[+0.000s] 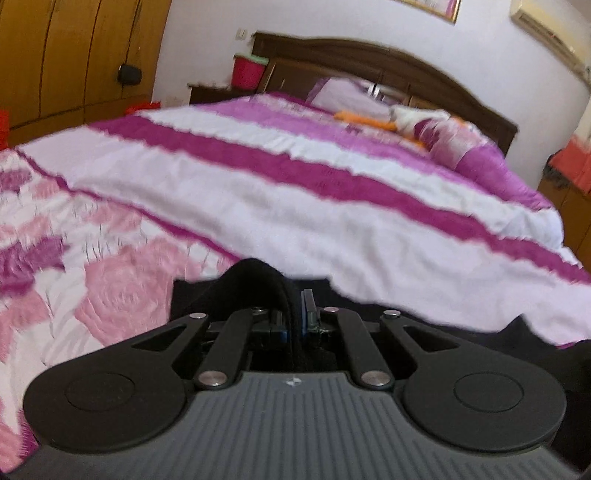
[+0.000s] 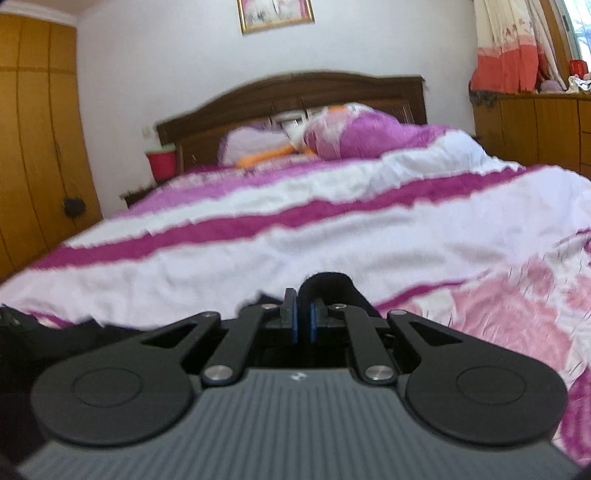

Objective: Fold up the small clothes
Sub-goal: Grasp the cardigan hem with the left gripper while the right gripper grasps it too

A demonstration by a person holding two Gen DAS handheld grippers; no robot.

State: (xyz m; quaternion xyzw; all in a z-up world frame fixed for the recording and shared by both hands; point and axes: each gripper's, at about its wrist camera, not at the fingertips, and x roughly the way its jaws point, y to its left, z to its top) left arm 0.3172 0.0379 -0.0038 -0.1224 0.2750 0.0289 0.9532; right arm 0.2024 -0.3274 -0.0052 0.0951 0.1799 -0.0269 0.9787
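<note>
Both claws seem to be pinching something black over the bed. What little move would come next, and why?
Probably lower it onto the bedspread. The left gripper and right gripper are each shut on an edge of the black garment, which is lifted above the bed, so laying it flat allows folding.

Right hand-held gripper (image 2: pixel 303 317): jaws closed on a fold of black garment (image 2: pixel 332 286), which bulges above the blue pads (image 2: pixel 293 325); more black cloth lies at lower left. Bed (image 2: pixel 332 236): white quilt with magenta stripes, pink rose print at right. Purple pillows (image 2: pixel 369 136) against dark wooden headboard (image 2: pixel 295 88). Orange item (image 2: pixel 269 155) beside the pillows. Red bucket (image 2: pixel 160 162) left of the headboard. Wooden wardrobe (image 2: pixel 37 129) at left. Framed picture (image 2: pixel 275 14) on the wall.
</note>
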